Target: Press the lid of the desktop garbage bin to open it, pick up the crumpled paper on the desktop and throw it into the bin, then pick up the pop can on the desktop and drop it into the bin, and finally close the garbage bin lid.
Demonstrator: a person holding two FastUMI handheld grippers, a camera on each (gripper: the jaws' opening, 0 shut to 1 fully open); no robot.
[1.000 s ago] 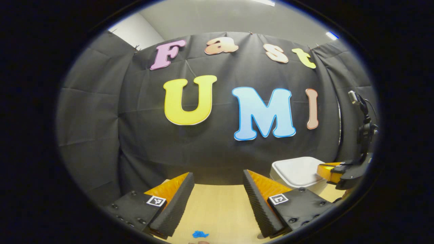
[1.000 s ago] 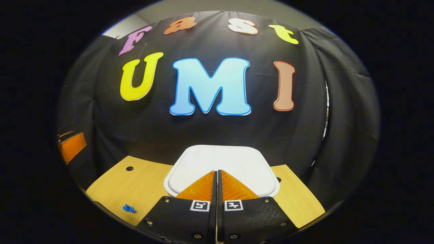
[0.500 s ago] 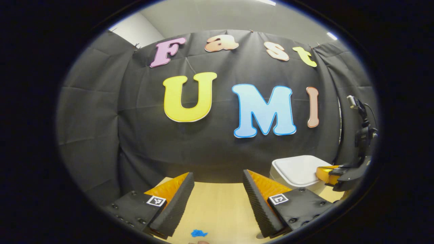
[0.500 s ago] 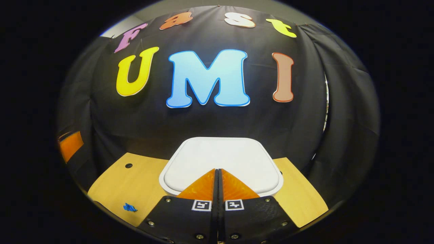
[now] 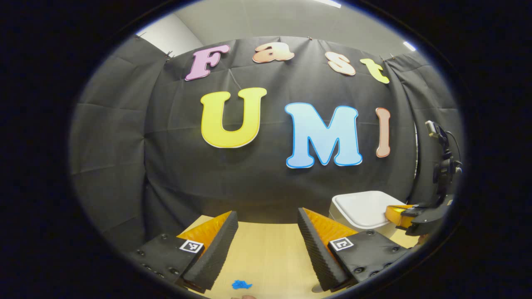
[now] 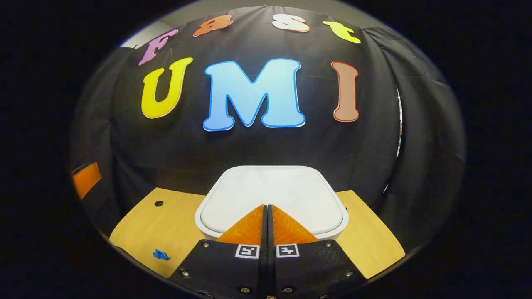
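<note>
Evidently the task is at one end or the other: the bin (image 6: 272, 199) sits with its lid (image 6: 272, 193) down flat, directly ahead of the right claw (image 6: 267, 207), whose fingers are pressed together with nothing between them, tips over the lid's near edge — whether they touch it I cannot tell. Neither paper nor can is visible on the desk (image 6: 166, 232), so this could be the opening press, or the closing one with both already inside; the pictures do not settle which. The left claw (image 5: 266, 232) hangs over bare desk well to the left of the bin, fingers wide apart and holding nothing. A small blue scrap (image 5: 241, 285) lies just below and between its fingers — not one of the task's things, by the look of it.
</note>
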